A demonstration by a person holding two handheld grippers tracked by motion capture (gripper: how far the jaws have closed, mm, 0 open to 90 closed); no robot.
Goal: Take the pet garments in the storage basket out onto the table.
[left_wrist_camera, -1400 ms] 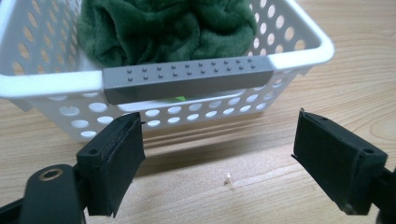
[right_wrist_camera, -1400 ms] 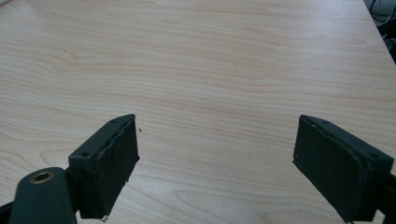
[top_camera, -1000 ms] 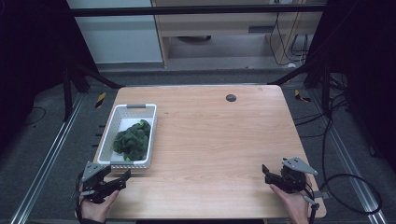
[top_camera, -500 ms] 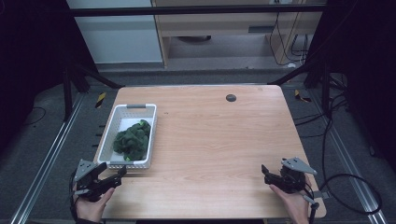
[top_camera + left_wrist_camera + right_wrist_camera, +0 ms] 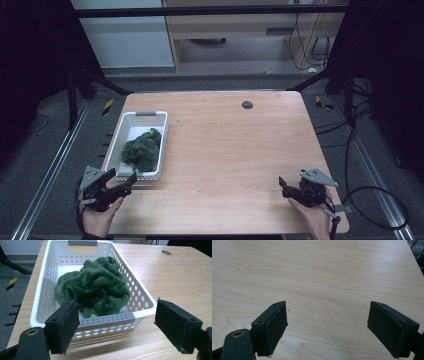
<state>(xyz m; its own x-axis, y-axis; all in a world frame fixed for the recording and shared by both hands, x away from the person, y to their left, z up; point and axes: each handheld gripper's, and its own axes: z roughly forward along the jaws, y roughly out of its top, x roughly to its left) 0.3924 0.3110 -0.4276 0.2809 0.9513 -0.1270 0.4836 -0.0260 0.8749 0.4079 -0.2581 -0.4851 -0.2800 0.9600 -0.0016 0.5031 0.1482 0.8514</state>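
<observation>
L gripper (image 5: 131,179) sits low at surface's (image 5: 240,150) near-left corner, fingers wide apart, empty, aimed at white basket (image 5: 40,297) w/ green cloth (image 5: 93,290) inside. R gripper (image 5: 283,184) near-right, fingers wide, empty. Dark room, grey floor.

A pale wooden tabletop (image 5: 235,150) carries a white perforated basket (image 5: 128,127) near its left edge — and a small dark round disc (image 5: 247,104) toward the far edge.

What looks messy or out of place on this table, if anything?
Only one thing stands out: the green towel lies crumpled in a heap inside the white basket rather than folded. The basket sits upright at the table's left edge. Both the left hand-held gripper and right hand-held gripper are open and holding nothing.
</observation>
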